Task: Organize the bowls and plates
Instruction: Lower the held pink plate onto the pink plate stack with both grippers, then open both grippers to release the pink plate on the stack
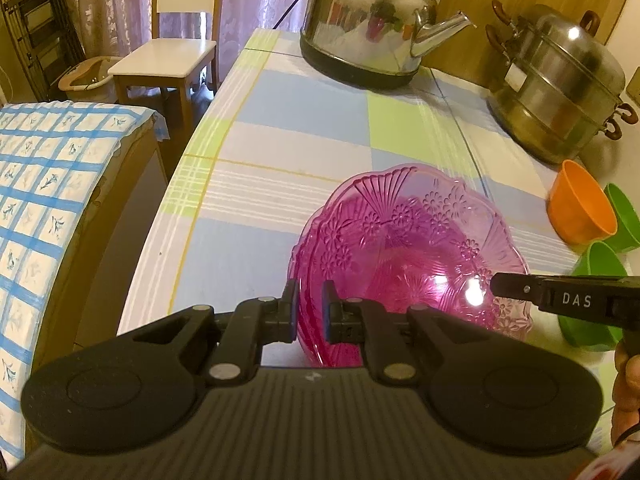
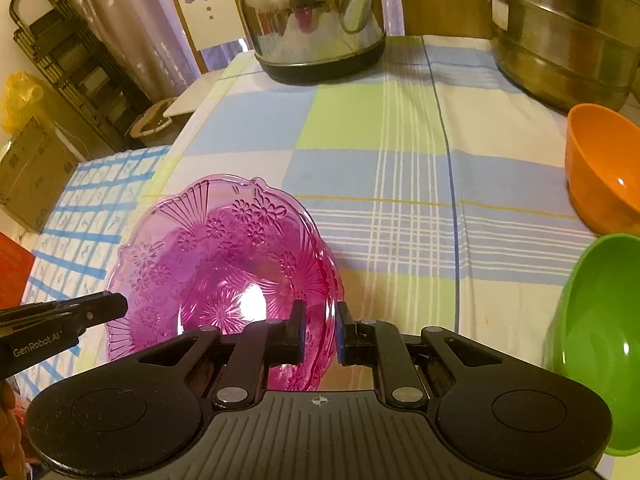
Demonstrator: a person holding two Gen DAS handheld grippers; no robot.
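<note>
From the left wrist I see my left gripper (image 1: pixel 310 308) pinching the near-left rim of the pink plate (image 1: pixel 404 252), above the checked tablecloth (image 1: pixel 280 128). An orange bowl (image 1: pixel 580 208) stands far right.

From the right wrist, my right gripper (image 2: pixel 320 330) pinches the plate's right rim; a green bowl (image 2: pixel 600 320) is to the right.

Table under a checked blue, green and white tablecloth (image 1: pixel 304 120), steel kettle (image 1: pixel 372 24), stacked steamer pot (image 1: pixel 560 84), orange bowl (image 2: pixel 604 168), green bowls (image 2: pixel 600 320)
</note>
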